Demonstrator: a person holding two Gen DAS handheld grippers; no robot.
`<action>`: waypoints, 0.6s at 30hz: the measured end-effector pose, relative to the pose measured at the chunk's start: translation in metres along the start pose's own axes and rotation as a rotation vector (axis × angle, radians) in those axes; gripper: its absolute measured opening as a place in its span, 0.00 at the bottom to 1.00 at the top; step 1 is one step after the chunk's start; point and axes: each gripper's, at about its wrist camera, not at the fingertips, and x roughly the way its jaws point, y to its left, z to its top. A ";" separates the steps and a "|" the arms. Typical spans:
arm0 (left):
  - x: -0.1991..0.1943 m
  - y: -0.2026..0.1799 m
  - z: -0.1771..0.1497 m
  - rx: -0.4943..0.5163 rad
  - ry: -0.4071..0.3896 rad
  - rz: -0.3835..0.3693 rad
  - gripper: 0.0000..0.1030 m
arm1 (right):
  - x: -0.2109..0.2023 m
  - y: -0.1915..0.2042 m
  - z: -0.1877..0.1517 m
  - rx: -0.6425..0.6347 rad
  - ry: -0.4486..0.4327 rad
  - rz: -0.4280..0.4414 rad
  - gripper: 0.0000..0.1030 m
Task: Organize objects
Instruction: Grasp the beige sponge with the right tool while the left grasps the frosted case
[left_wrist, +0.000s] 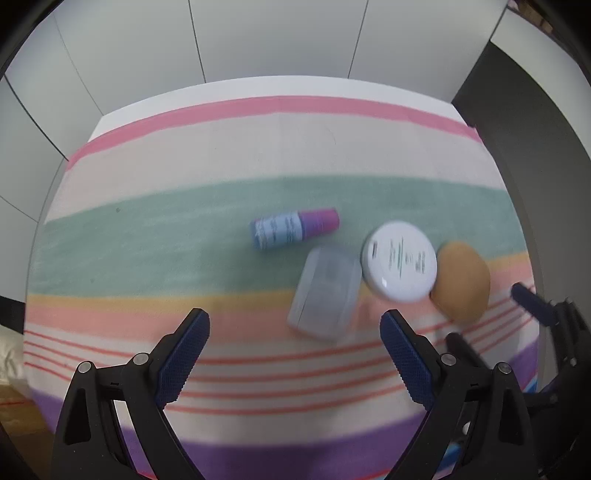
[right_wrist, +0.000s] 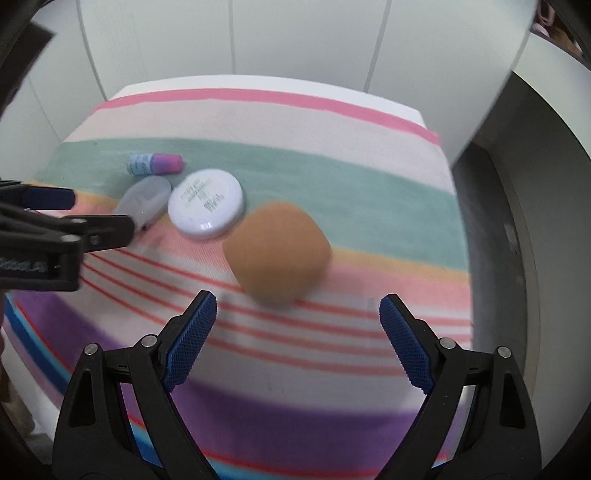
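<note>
On the striped tabletop (left_wrist: 221, 155), a brown sponge (right_wrist: 277, 251) lies just ahead of the released right tool (right_wrist: 298, 314). Beyond the left tool (left_wrist: 295, 328), also spread empty: white jar (left_wrist: 400, 260), clear case (left_wrist: 325, 291), purple tube (left_wrist: 293, 228).

White table (left_wrist: 258, 86) covered by a striped cloth (left_wrist: 147, 251). Lying on the cloth: a purple-capped tube (left_wrist: 293, 229) on its side, far left; a translucent case (left_wrist: 325, 293) nearer; a white round tin (left_wrist: 400, 260) right of the case; a tan sponge (left_wrist: 461, 280) touching the tin, farthest right.
</note>
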 end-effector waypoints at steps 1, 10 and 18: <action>0.004 -0.001 0.002 -0.001 -0.004 0.001 0.92 | 0.004 0.000 0.002 0.001 -0.006 0.012 0.89; 0.014 -0.028 -0.002 0.119 -0.065 0.071 0.36 | 0.014 -0.009 0.006 0.056 -0.048 0.058 0.50; 0.015 -0.029 -0.006 0.104 -0.053 0.085 0.35 | 0.005 -0.016 0.009 0.099 -0.021 0.047 0.42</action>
